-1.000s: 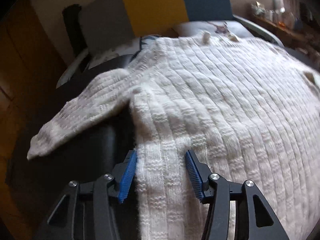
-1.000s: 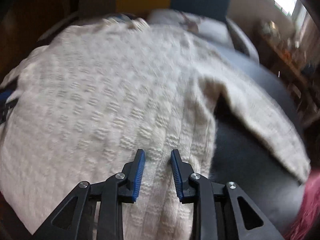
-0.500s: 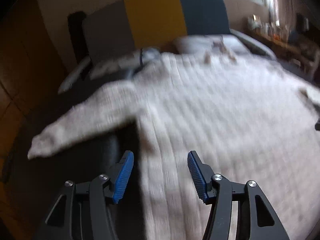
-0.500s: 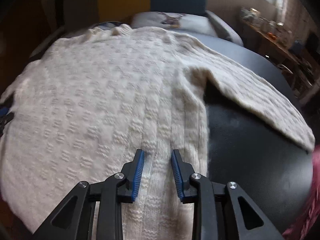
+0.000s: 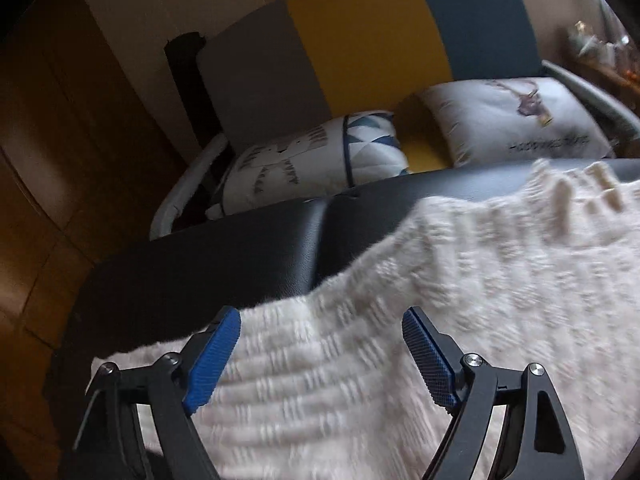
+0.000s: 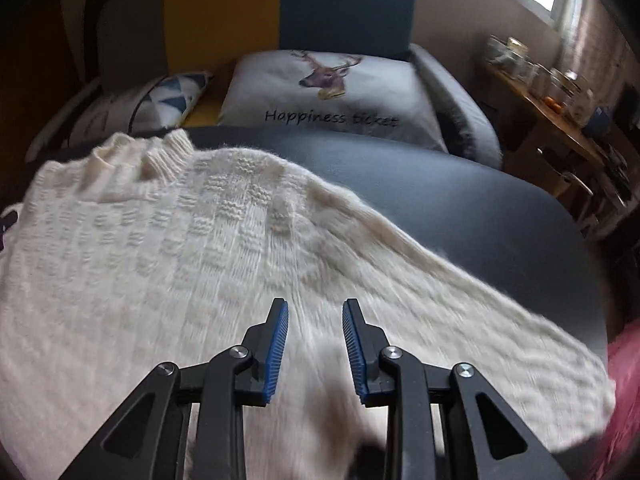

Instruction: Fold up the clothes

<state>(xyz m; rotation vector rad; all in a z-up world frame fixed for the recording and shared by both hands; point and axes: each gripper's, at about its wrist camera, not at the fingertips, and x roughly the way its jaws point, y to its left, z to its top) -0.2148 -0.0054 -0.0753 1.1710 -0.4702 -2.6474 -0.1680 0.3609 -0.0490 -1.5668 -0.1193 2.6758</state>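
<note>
A cream cable-knit sweater [image 6: 168, 264] lies flat on a black padded table [image 6: 460, 200], its ribbed collar [image 6: 140, 160] at the far side. One sleeve [image 6: 500, 332] stretches to the right. My right gripper [image 6: 316, 346] hovers low over the knit near the armpit of that sleeve, narrowly open, with nothing pinched. In the left wrist view the sweater [image 5: 460, 300] fills the lower right. My left gripper [image 5: 322, 356] stands wide open just above the other sleeve, near the table's [image 5: 208, 272] left side. The cloth looks blurred.
Behind the table is a grey, yellow and blue sofa [image 5: 360, 40] with a patterned pillow [image 5: 312, 160] and a deer pillow [image 6: 328, 92]. A cluttered wooden shelf [image 6: 552, 96] stands at the right. Something pink [image 6: 626, 380] sits at the right edge.
Both grippers have moved forward over the sweater from the hem toward the shoulders and sleeves. The left gripper has opened a little wider. The sweater itself lies as before.
</note>
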